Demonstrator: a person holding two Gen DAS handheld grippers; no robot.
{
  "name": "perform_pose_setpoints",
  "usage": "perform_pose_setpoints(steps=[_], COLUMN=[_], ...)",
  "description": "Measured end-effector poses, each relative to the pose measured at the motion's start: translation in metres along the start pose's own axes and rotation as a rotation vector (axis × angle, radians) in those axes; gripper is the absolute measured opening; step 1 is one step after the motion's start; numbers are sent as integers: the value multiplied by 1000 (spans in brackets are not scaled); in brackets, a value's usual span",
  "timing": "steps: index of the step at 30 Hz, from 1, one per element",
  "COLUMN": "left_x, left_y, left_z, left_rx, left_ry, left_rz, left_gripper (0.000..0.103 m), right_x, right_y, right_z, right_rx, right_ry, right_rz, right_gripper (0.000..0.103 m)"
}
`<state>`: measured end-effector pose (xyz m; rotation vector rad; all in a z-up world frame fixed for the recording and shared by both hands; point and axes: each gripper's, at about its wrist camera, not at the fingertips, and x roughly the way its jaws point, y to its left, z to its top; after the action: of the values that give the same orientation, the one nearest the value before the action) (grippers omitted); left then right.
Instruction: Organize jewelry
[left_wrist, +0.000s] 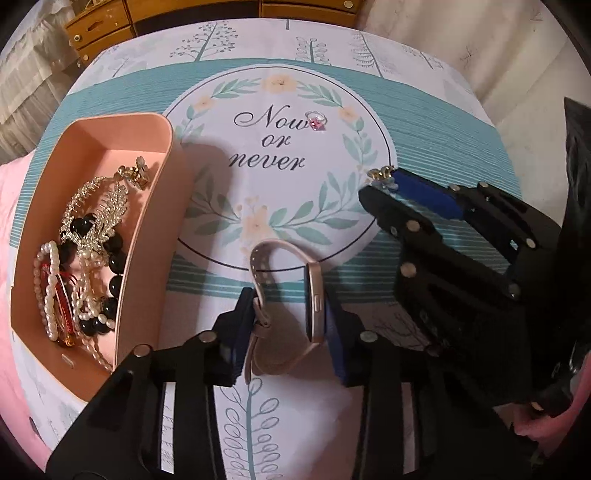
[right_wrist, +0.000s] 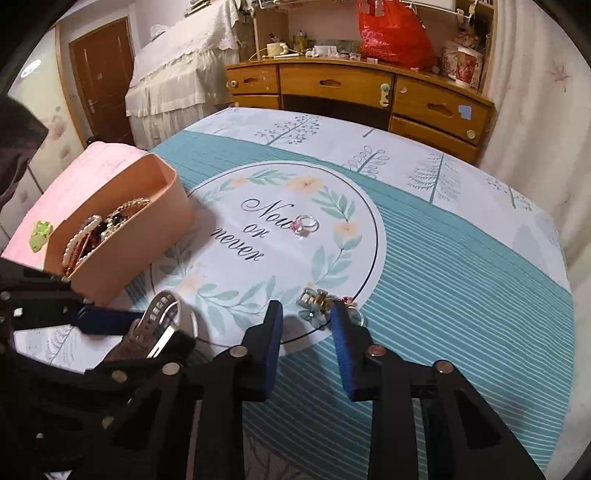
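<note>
From your left wrist camera, one pink box (left_wrist: 147, 236) sat at the left on the tablecloth (left_wrist: 424, 122), holding a heap of pearl strands, black beads and a gold comb. One ring (left_wrist: 317, 121) with a pink stone lay far out by the printed words. Your left gripper (left_wrist: 291, 317) had its fingers partly closed on one rose-gold watch (left_wrist: 314, 295), strap against one pad, case against the other. Your right gripper (left_wrist: 380, 184) reached in from the right. From the right wrist camera, its jaws stood open, one small hair clip (right_wrist: 314, 301) lying between the tips, ungrasped; the ring lay farther off.
</note>
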<state>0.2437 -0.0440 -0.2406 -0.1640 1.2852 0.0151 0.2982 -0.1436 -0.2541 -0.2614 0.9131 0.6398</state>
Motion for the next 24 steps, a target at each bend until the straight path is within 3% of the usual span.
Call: perform_pose_setpoints(steps=[1, 8, 9, 18, 23, 24], left_x=[0, -9, -13, -67, -103, -111], left_y=[-1, -2, -2, 5, 16, 20], left_z=[-1, -6, -7, -24, -36, -38], left_rx=[2, 0, -2, 35, 69, 73], left_ry=[4, 29, 29, -6, -49, -61], left_rz=[-2, 3, 3, -25, -14, -12], left_gripper=[30, 28, 28, 28, 28, 28], right_x=[1, 4, 4, -33, -48, -49], right_y=[0, 0, 0, 1, 13, 14], right_z=[1, 4, 5, 13, 15, 13], right_rx=[12, 49, 56, 87, 77, 73], right_ry=[1, 31, 38, 27, -2, -7], right_rz=[2, -1, 3, 46, 10, 3], right_gripper=[19, 16, 11, 2, 3, 11])
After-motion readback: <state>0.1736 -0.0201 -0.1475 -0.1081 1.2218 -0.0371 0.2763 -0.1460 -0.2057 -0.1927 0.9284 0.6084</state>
